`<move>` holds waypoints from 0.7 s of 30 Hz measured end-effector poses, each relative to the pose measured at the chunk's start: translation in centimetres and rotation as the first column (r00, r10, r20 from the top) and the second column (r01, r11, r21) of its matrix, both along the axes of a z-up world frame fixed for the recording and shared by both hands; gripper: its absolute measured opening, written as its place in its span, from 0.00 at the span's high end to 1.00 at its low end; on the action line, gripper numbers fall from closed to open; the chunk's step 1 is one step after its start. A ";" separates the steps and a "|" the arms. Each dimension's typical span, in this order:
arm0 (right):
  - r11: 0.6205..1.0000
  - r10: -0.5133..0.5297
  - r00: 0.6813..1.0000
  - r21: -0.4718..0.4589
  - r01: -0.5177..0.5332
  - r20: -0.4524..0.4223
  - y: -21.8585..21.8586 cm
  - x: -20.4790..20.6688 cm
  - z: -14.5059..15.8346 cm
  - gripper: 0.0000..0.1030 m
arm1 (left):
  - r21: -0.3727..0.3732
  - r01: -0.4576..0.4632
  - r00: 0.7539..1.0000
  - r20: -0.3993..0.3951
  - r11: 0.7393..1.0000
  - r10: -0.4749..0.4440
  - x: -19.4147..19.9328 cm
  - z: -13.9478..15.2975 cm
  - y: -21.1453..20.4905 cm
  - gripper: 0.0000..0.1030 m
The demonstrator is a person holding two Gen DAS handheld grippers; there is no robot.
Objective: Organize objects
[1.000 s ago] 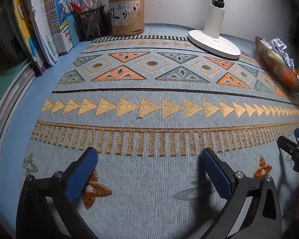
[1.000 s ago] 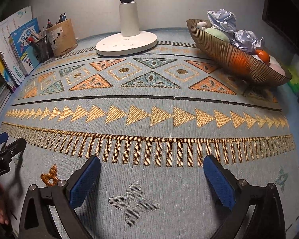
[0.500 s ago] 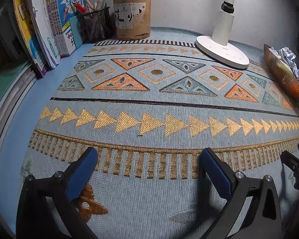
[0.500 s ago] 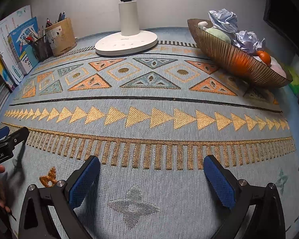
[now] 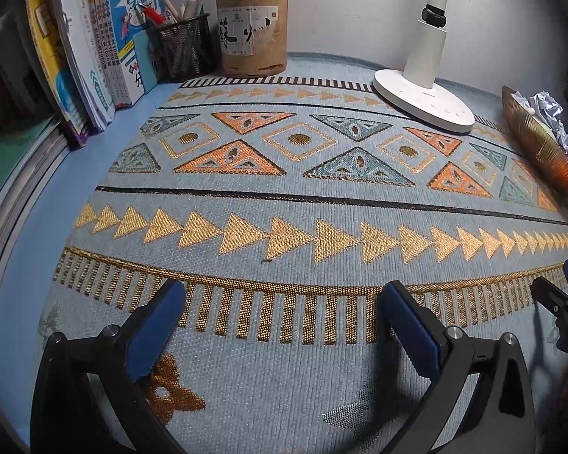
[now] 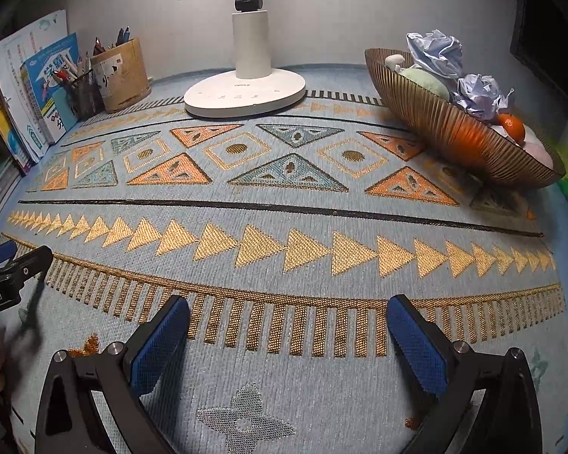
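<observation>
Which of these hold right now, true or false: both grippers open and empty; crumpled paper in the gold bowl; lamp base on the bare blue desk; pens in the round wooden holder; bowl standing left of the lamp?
1. Left gripper and right gripper are open and hold nothing. True.
2. Crumpled paper lies in the gold bowl. True.
3. The lamp base stands on bare blue desk. False: it stands on the patterned mat.
4. The wooden holder has pens in it. True.
5. The bowl stands left of the lamp. False: it is to the lamp's right.
</observation>
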State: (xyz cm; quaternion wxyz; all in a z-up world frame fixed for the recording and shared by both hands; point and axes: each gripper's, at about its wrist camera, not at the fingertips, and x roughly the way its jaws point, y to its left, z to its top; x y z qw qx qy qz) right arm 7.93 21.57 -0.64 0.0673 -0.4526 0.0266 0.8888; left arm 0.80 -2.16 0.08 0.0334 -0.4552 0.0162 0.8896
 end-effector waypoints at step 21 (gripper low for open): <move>1.000 0.001 1.000 0.000 -0.001 0.000 0.1 0.0 -0.1 0.00 | 0.001 0.005 1.000 -0.001 1.000 -0.005 0.0 -0.1 0.0 0.00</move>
